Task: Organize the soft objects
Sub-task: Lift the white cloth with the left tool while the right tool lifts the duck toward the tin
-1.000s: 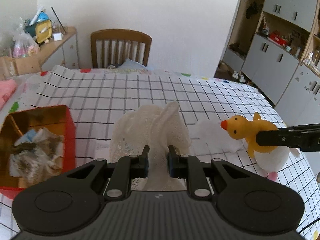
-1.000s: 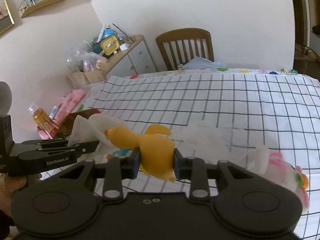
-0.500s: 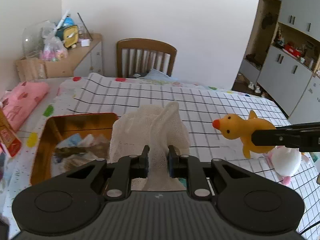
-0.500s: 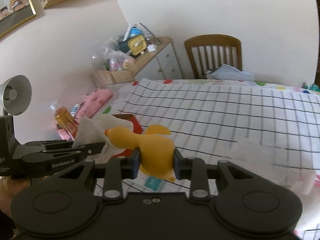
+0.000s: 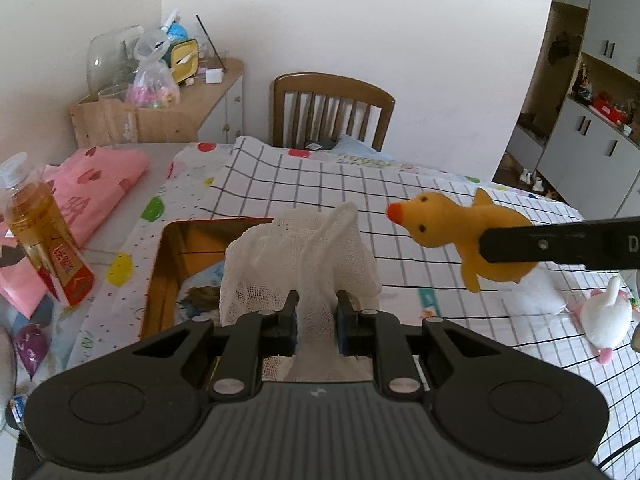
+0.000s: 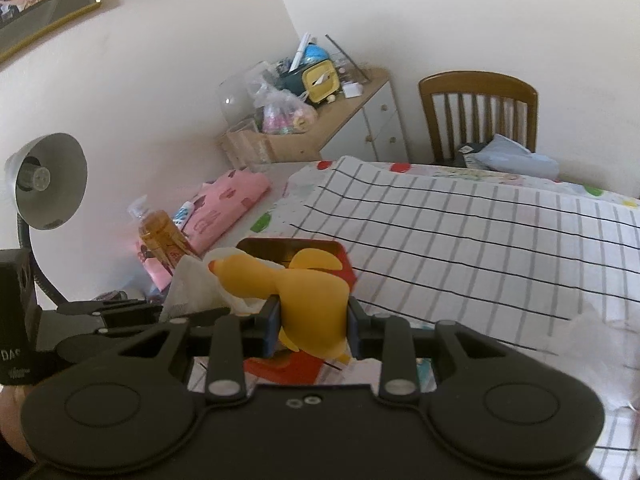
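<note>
The left gripper point(image 5: 316, 318) is clamped on a white gauze cloth point(image 5: 300, 256), held above the red tin point(image 5: 160, 264) just ahead, seemingly for dropping in. The yellow duck point(image 6: 304, 292) is pinched by the right gripper point(image 6: 312, 326), carried toward that tin.

A lived-in room of a home. A table point(image 5: 420, 208) under a black-and-white checked cloth has a wooden slat-back chair point(image 5: 332, 114) pushed up to it against a plain cream wall, and beside it a low wooden cabinet point(image 6: 352, 120) is cluttered with bags and small household items. Grey built-in cupboards point(image 5: 596, 92) with open shelves line one side, and a framed picture point(image 6: 40, 4) hangs on the wall.
</note>
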`<state>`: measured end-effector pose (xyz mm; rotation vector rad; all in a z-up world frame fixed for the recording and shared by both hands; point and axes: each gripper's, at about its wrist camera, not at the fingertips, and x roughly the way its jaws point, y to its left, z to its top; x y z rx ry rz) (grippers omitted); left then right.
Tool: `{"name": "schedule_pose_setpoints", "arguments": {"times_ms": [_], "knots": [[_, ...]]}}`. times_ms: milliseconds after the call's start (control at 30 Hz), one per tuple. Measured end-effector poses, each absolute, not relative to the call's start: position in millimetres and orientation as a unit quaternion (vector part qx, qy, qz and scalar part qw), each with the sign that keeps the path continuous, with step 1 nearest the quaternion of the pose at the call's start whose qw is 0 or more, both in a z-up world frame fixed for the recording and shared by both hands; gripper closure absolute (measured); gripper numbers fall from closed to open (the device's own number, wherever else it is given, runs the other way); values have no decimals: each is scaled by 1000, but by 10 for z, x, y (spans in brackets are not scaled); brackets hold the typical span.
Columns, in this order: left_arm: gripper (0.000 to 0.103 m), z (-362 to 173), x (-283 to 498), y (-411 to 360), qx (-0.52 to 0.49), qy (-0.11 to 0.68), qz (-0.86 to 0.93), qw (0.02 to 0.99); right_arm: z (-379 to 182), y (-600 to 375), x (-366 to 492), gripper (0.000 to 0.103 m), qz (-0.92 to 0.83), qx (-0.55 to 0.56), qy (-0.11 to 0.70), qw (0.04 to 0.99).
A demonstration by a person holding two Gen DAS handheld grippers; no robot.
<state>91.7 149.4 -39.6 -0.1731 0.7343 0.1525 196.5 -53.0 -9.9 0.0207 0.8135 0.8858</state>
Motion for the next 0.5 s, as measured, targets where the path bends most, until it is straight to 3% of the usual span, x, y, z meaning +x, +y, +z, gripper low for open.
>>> {"name": "schedule_pose_setpoints", "arguments": {"times_ms": [500], "knots": [[86, -717, 1049, 2120, -90, 385, 82, 915, -397, 504, 2230, 71, 404, -34, 412, 816]]}}
